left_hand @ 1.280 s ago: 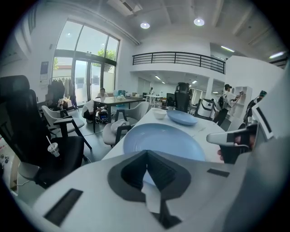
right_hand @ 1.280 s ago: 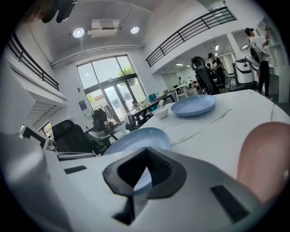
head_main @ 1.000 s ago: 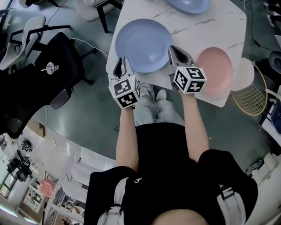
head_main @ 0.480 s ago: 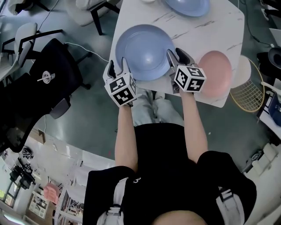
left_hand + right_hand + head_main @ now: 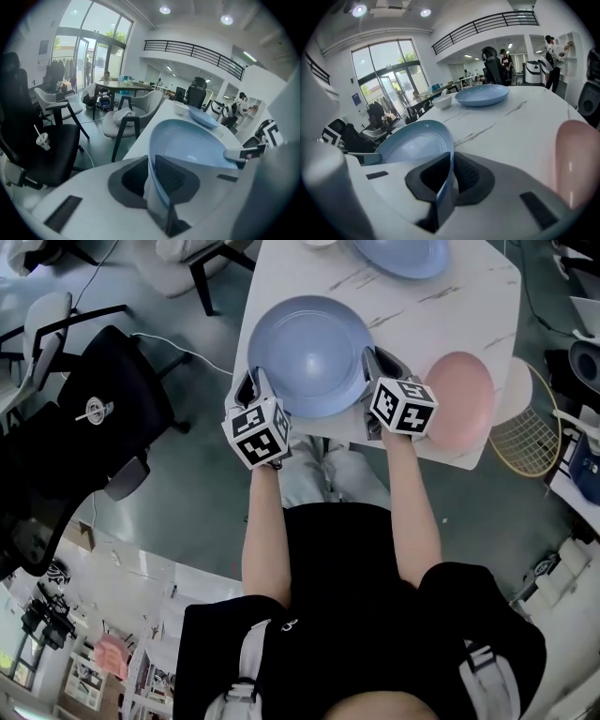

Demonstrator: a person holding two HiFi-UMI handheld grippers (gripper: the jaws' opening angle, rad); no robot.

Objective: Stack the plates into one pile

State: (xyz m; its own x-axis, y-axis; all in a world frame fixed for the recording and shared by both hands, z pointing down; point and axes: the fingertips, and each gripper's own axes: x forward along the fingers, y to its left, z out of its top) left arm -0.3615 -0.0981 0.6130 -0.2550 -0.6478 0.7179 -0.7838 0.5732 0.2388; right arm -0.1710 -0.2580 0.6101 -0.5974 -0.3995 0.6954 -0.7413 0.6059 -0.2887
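A large blue plate (image 5: 307, 354) lies on the white marble table (image 5: 422, 315), near its front edge. My left gripper (image 5: 253, 390) is at the plate's left rim and my right gripper (image 5: 377, 367) at its right rim. Both have just been closing with the rim between their jaws. In the left gripper view the plate (image 5: 187, 140) runs edge-on between the pads of the left gripper (image 5: 152, 176). The right gripper view shows the plate (image 5: 415, 143) held the same way by the right gripper (image 5: 450, 171). A pink plate (image 5: 461, 399) lies to the right, and a second blue plate (image 5: 403, 251) at the far end.
A small white bowl (image 5: 442, 101) stands beside the far blue plate (image 5: 482, 95). The pink plate (image 5: 576, 159) is close to my right gripper. Left of the table stand black office chairs (image 5: 103, 399), and a wire basket (image 5: 532, 442) stands on the floor to the right.
Half a second ago both pairs of jaws stood wide around the blue plate's rim; now they have come together on it. Both hands have sunk a little toward the table.
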